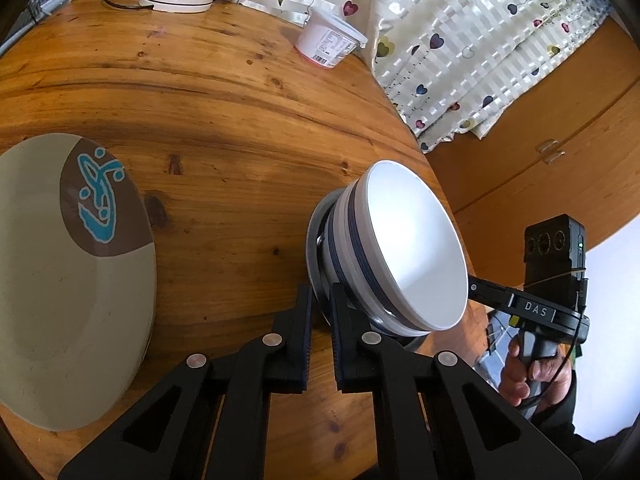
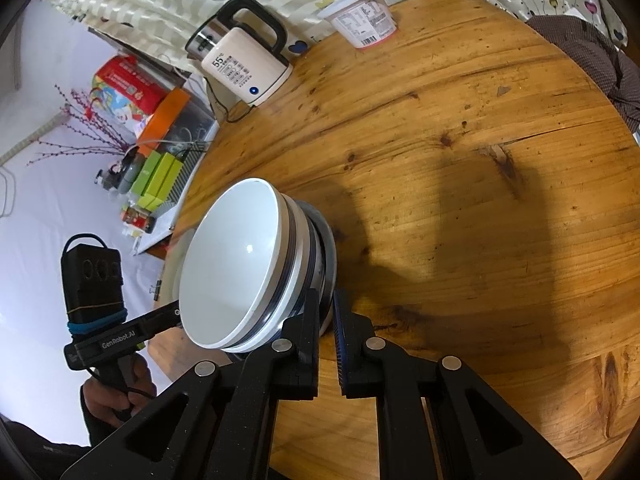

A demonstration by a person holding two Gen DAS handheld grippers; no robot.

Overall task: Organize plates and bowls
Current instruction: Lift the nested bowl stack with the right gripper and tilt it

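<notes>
Both tongs, left [image 1: 320, 312] and right [image 2: 326, 312], pinch opposite rim edges of the small plate [image 1: 314, 248] under the stacked bowls [image 1: 416, 248], while the big plate [image 1: 72, 280] lies at frame left.

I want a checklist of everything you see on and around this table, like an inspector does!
Surface: round wooden table, knots and grain marks, shadows across it.
Job's things: stack of white bowls on a small dark-rimmed plate; big beige plate with a brown and teal design lying apart to the left.
Clutter: white yoghurt tub; electric kettle showing 55.
Grippers: left gripper and right gripper each pinch the small plate's rim from opposite sides.
Cables: kettle cord trailing on the table.
Surroundings: heart-print curtain, wooden cabinet, a shelf of boxes, dark checked cloth.
</notes>
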